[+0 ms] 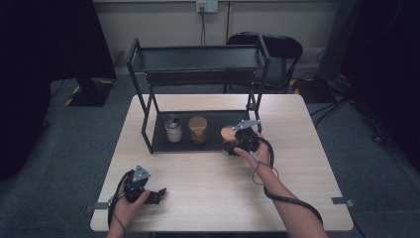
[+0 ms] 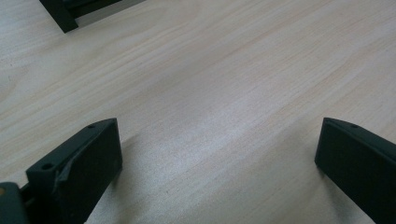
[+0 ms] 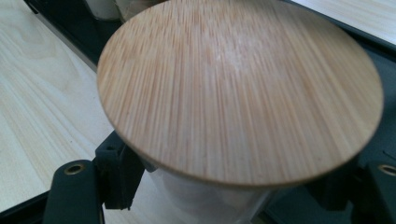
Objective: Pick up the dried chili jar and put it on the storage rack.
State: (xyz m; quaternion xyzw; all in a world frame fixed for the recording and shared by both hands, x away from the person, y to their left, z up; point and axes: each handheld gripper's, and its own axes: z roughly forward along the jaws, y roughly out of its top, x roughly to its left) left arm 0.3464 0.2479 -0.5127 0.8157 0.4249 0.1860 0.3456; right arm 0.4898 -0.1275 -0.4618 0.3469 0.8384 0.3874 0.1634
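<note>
- Two hands come in from the near edge of the table (image 1: 208,198), and each one holds a black gripper.
- The left gripper (image 1: 159,193) lies low over the near left corner of the table, in the person's left hand (image 1: 126,206).
- In the left gripper view its two black jaws stand far apart, with bare pale wood (image 2: 210,107) between them. It holds nothing.
- A black cable (image 1: 292,201) runs along the person's right arm and loops near the wrist.
- The right hand (image 1: 257,153) is farther in, at the front edge of the bottom tray (image 1: 161,141) of a black rack (image 1: 198,64).
- The right gripper (image 1: 232,146) is closed on a clear jar with a round wooden lid (image 1: 229,133).
- In the right gripper view the lid (image 3: 240,88) is big and close, and the black jaws press on the jar's clear body just under it, one on each side.
- This jar is at the right end of the tray, close to the front edge. The pictures do not tell if it stands on the tray or is lifted a bit.
- Two more jars stand on the same tray. The middle jar (image 1: 198,129) has a wooden lid and something brown inside.
- The left jar (image 1: 173,128) has a dark top and something pale inside.
- The three jars are in a row, near each other but not touching.
- The rack has a top shelf (image 1: 198,57) high over the jars.
- Behind the table stands a dark chair (image 1: 277,47) by the wall.
</note>
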